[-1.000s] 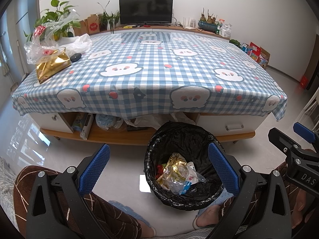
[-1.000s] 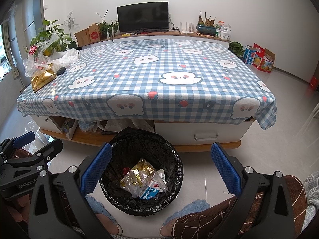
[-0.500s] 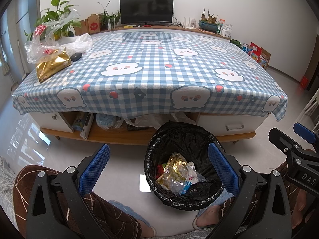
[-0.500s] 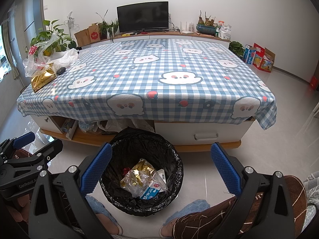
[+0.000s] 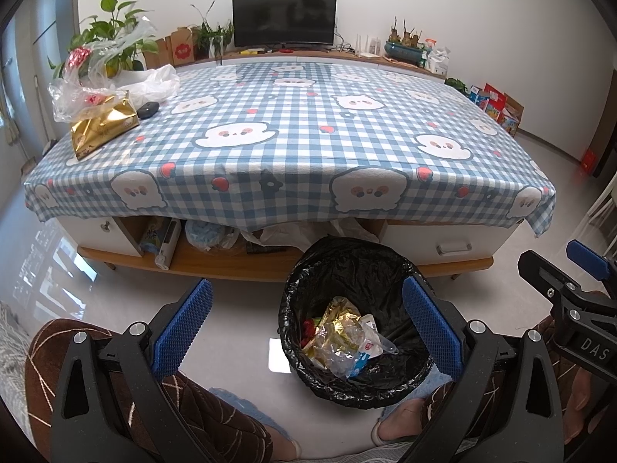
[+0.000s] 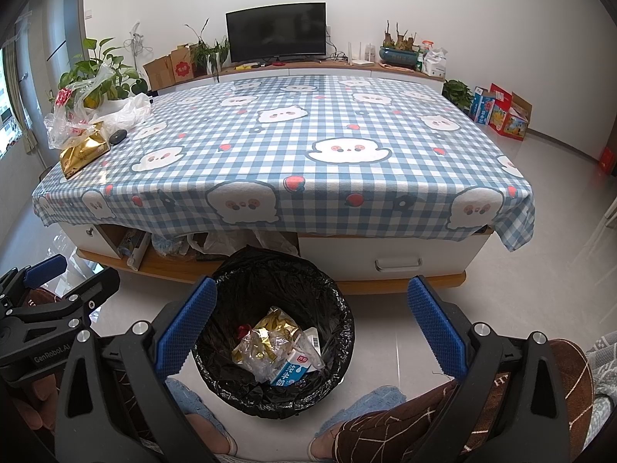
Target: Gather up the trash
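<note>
A bin lined with a black bag (image 5: 356, 270) (image 6: 277, 270) stands on the floor between a person's feet, in front of the table. Inside lie crumpled wrappers (image 5: 339, 337) (image 6: 266, 341) and a small blue-white carton (image 6: 291, 372). My left gripper (image 5: 306, 326) is open and empty, held above the bin's left side. My right gripper (image 6: 308, 324) is open and empty too, over the bin's right side. On the table's far left corner lie a gold foil bag (image 5: 102, 125) (image 6: 83, 152), clear plastic bags (image 5: 88, 77) (image 6: 77, 115) and a white bag (image 5: 154, 83).
A low table with a blue checked cloth (image 5: 293, 131) (image 6: 300, 146) fills the middle. A dark small object (image 5: 148, 110) lies by the bags. Under the table an open shelf (image 5: 216, 258) holds bags and a box. Tiled floor (image 6: 540, 277) lies to the right; a person's knees flank both grippers.
</note>
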`<state>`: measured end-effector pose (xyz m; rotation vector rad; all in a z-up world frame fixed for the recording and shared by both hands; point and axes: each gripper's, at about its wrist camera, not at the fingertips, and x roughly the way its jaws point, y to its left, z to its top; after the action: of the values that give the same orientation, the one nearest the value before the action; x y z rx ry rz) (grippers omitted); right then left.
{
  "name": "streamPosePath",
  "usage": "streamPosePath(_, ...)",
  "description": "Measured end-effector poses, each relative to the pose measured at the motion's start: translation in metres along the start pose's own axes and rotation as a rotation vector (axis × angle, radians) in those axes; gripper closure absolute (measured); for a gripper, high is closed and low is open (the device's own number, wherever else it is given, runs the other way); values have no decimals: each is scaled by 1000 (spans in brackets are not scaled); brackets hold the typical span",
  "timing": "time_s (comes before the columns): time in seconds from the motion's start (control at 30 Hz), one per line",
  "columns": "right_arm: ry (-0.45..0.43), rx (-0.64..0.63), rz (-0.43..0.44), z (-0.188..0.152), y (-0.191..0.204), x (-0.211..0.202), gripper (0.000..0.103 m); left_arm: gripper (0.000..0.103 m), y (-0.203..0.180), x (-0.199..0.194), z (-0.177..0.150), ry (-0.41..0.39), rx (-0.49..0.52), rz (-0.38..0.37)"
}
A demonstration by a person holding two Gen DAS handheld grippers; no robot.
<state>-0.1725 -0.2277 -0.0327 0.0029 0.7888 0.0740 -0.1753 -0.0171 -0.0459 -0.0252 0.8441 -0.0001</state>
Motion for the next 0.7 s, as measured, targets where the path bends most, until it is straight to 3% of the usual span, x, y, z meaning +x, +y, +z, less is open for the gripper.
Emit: streamPosePath(0.7,2,1,0,1,0,0,8,6,-4,1,1,-10,-8,3)
